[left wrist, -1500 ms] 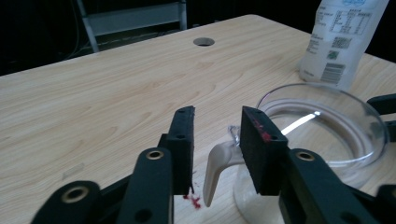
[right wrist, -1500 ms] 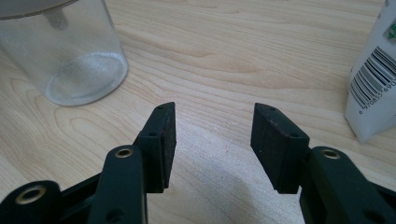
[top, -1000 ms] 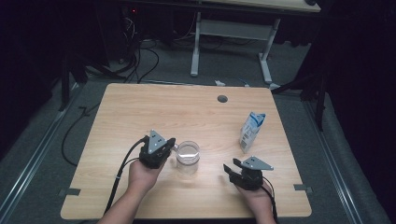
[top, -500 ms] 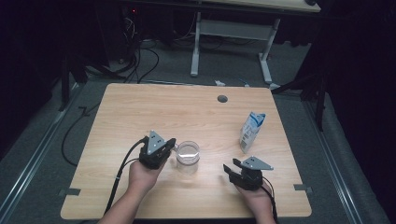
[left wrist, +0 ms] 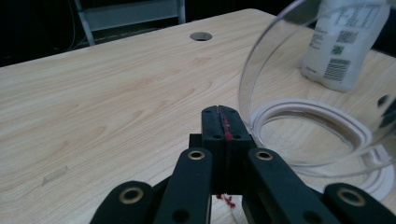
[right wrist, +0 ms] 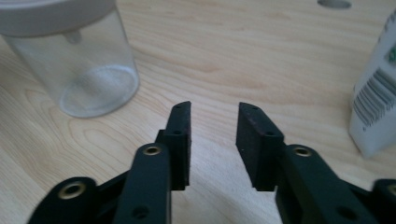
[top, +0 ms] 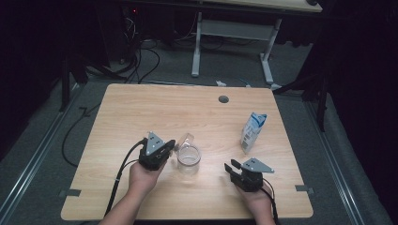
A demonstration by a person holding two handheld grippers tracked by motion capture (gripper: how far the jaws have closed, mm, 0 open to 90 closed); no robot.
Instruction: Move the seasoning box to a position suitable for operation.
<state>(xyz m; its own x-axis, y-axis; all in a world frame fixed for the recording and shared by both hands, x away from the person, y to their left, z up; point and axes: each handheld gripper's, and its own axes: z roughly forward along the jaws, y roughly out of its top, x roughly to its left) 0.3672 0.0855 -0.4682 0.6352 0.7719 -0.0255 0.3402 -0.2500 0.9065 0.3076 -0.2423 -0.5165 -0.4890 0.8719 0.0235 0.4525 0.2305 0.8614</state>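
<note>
Wooden table (top: pixel 141 117) under you, your left gripper (left wrist: pixel 219 122) clenched empty beside the clear jar (top: pixel 188 154), your right gripper (right wrist: pixel 213 135) just closing partway on nothing, carton (top: pixel 253 131) standing untouched nearby, so the handling looks barely begun.

Right gripper (right wrist: pixel 212 140) at 6 o'clock, two black jaws parted with a gap and nothing between them, having just been closing. Below the jaws, bare light-wood table (right wrist: pixel 224 56). Clear plastic jar (right wrist: pixel 77 65) at 10 o'clock, standing upright on the table, pale band at its top, apart from the jaws. White carton (right wrist: pixel 378 102) with a barcode at 3 o'clock, cut by the edge. Dark round hole (right wrist: pixel 334 3) in the tabletop at 1 o'clock.
</note>
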